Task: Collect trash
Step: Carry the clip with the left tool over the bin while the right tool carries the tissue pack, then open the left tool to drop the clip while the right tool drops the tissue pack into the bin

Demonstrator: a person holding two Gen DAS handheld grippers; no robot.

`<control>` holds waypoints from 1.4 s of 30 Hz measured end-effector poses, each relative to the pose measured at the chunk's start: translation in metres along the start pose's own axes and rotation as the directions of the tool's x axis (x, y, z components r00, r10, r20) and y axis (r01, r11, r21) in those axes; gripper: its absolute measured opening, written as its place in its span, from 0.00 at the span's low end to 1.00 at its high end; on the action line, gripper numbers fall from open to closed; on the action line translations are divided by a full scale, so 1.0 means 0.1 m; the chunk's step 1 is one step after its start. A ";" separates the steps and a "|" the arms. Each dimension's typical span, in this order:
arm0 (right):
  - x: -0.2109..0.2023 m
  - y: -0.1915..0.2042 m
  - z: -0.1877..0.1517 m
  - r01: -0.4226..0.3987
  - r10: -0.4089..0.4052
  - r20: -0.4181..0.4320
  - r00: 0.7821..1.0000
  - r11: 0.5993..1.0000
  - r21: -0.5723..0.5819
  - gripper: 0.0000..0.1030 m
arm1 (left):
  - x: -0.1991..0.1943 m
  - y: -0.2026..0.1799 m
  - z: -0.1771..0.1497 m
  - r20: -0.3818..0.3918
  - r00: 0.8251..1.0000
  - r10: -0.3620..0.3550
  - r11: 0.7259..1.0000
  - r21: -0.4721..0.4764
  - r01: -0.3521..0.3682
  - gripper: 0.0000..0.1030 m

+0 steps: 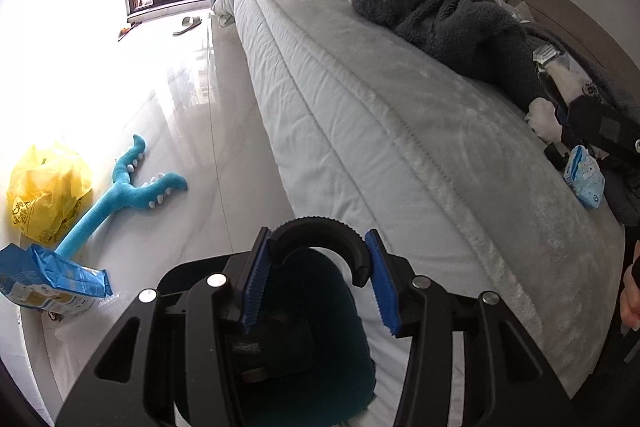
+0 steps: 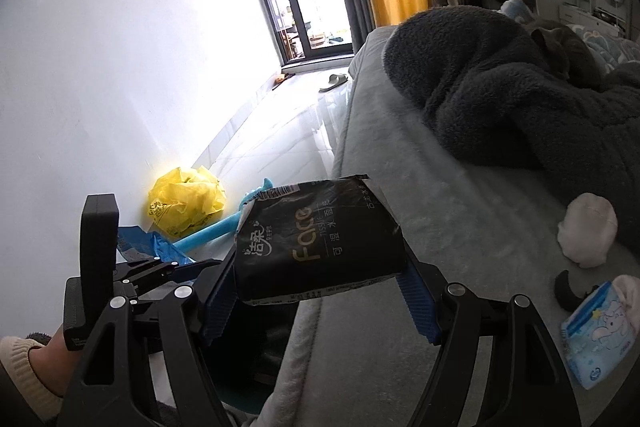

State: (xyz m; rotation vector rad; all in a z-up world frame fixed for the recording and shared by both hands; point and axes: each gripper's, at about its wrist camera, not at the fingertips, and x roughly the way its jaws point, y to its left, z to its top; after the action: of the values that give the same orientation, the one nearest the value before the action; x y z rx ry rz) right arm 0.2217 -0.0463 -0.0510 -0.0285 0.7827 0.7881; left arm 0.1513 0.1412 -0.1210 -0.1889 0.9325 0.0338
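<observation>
My left gripper (image 1: pixel 318 277) is shut on a black curved plastic piece (image 1: pixel 320 239) and holds it over a dark teal bin (image 1: pixel 316 347) on the floor beside the bed. My right gripper (image 2: pixel 320 263) is shut on a black tissue pack (image 2: pixel 316 243) and holds it above the bed edge (image 2: pixel 344 155); the bin is mostly hidden under it. A light blue tissue pack (image 2: pixel 596 343) lies on the bed, also in the left wrist view (image 1: pixel 584 179). A yellow plastic bag (image 1: pixel 44 187) and a blue wrapper (image 1: pixel 48 279) lie on the floor by the wall.
A grey bed (image 1: pixel 380 99) carries a dark fleece garment (image 1: pixel 440 15), a white sock (image 2: pixel 586 227) and another black curved piece (image 2: pixel 566 291). A blue plush toy (image 1: pixel 124 191) lies on the tiled floor. A slipper (image 1: pixel 188 25) lies near the glass door.
</observation>
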 end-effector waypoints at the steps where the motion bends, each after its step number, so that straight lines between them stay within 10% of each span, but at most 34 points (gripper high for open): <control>1: 0.04 0.07 0.00 -0.008 0.008 -0.006 1.000 1.000 -0.003 0.72 | 0.02 0.05 -0.02 -0.015 1.000 0.003 1.000 -0.004 -0.003 0.49; 25: 0.72 0.83 -0.11 -0.103 0.092 -0.142 0.986 0.992 -0.070 0.72 | 0.37 0.83 -0.60 -0.314 0.949 0.032 0.998 -0.047 -0.049 0.55; 42: 1.27 0.99 -0.36 -0.069 0.058 -0.301 0.952 0.997 -0.027 0.72 | -0.08 1.24 -0.49 -0.151 0.989 -0.005 0.991 -0.131 -0.015 0.74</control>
State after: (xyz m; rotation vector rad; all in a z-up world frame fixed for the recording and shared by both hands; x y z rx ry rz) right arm 0.1921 0.0931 -0.1330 -0.1608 1.0614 0.8709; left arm 0.0934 0.2552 -0.1610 -0.3148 1.0824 0.0870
